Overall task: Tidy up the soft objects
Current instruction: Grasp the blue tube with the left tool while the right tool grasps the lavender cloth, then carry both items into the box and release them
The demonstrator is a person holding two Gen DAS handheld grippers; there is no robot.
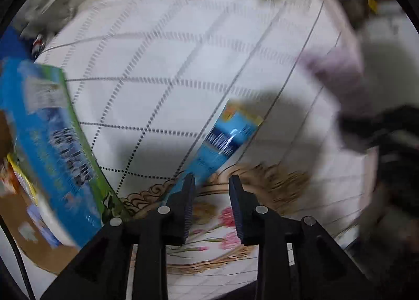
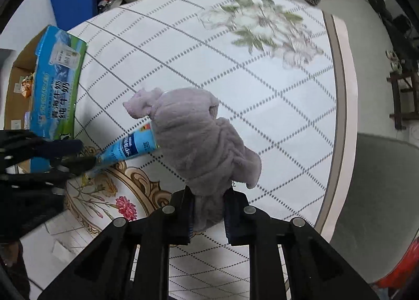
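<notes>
At the left edge of the tabletop (image 2: 288,106), an open cardboard box (image 2: 15,90) is seen, with a blue-and-green milk carton (image 2: 56,85) lying against it and partly over the edge. Just right of this, the left claw (image 1: 212,190) is found with its jaws parted and nothing between them; a blue tissue pack (image 1: 225,137) lies on the tabletop just ahead of its left finger (in the right wrist view the claw tips appear to meet the pack's near end, though blur prevents a firm reading of contact). Further right, toward the middle of the tabletop, a lilac fleece garment (image 2: 207,142) is held bunched in the right claw (image 2: 209,211), whose jaws are clenched on its lower folds; the rest of the cloth is seen heaped forward over the far end of the tissue pack. Whether the garment is lifted or rests on the tabletop cannot be told. At the far right, a grey chair seat (image 2: 379,182) is seen beyond the tabletop's right edge.

The task is judged to be at an early or middle stage: one soft thing is in hand but not yet placed, the tissue pack is still loose, and no sorted pile can be made out.
</notes>
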